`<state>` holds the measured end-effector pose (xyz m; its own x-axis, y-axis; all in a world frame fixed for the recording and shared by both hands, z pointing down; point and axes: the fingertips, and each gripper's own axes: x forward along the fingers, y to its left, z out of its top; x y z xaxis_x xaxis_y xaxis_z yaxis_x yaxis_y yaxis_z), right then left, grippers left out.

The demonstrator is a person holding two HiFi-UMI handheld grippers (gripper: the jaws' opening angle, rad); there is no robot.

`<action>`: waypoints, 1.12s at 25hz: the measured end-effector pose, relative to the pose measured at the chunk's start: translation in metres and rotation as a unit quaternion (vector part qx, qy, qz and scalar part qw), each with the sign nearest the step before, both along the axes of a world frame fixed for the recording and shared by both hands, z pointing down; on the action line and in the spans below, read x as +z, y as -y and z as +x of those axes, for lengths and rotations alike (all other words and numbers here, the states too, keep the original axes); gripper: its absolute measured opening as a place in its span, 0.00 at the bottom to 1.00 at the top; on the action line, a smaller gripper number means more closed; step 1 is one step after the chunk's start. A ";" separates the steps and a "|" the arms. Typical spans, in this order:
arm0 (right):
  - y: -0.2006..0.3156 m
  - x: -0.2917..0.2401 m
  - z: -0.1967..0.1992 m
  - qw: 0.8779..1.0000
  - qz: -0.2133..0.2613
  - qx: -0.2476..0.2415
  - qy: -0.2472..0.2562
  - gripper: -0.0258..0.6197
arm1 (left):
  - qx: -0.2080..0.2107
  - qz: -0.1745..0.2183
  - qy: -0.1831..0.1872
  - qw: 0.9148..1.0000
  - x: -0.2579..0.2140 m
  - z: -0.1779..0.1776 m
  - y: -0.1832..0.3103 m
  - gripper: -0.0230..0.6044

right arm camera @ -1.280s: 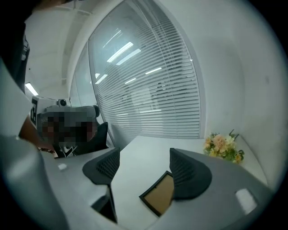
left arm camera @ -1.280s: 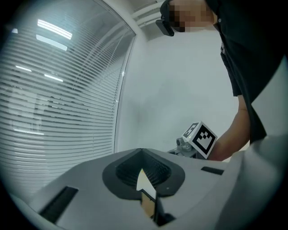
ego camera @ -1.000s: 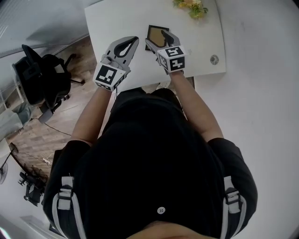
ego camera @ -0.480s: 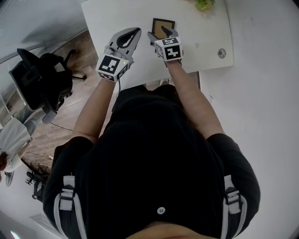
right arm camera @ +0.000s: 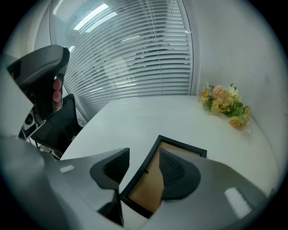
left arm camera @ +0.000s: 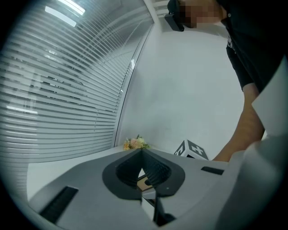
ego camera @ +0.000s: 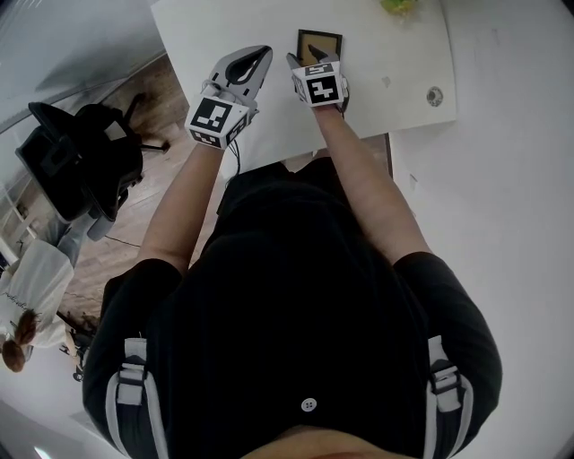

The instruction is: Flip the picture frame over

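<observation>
A black-rimmed picture frame point(ego camera: 320, 45) lies flat on the white table point(ego camera: 202, 27) with its brown backing up point(right arm camera: 150, 186). My right gripper point(ego camera: 309, 59) point(right arm camera: 144, 155) points steeply down over the frame's near left corner. Its jaws are closing astride the frame's left rim: one finger point(right arm camera: 177, 173) is over the brown backing, the other point(right arm camera: 112, 168) is on the table side, with a strip of table showing between it and the rim. My left gripper point(ego camera: 265, 52) point(left arm camera: 142, 152) hovers just left of the frame, its tips together and nothing in them.
A small bunch of flowers point(ego camera: 399, 7) point(right arm camera: 224, 104) sits at the table's far edge beyond the frame. A round cable grommet point(ego camera: 435, 95) is set in the table at the right. A black office chair point(ego camera: 81, 157) stands left of the table, near a person point(ego camera: 22, 300).
Both grippers have come down toward the table. The right one tipped further down onto the frame's left rim and its jaws have narrowed around it.
</observation>
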<state>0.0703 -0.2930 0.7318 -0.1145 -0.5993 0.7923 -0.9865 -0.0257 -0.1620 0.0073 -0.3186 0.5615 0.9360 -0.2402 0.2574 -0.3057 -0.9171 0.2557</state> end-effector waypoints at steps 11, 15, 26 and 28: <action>0.007 0.025 -0.008 1.000 -0.024 -0.004 -0.018 0.31 | 0.009 -0.004 0.003 1.000 0.014 -0.003 0.007 0.04; 0.006 0.031 -0.006 0.998 -0.035 -0.011 -0.050 0.25 | 0.009 -0.009 0.006 1.000 0.014 -0.004 0.008 0.04; 0.002 0.030 -0.002 0.996 -0.047 0.010 -0.069 0.12 | -0.003 -0.007 0.004 1.000 0.011 -0.015 0.008 0.04; 0.000 0.029 -0.001 0.997 -0.047 0.010 -0.066 0.12 | -0.007 -0.007 0.004 1.000 0.009 -0.017 0.007 0.04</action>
<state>0.0690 -0.2926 0.7613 0.0050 -0.5221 0.8529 -0.9981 -0.0544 -0.0274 -0.0094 -0.3257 0.5707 0.9306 -0.2489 0.2682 -0.3197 -0.9097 0.2651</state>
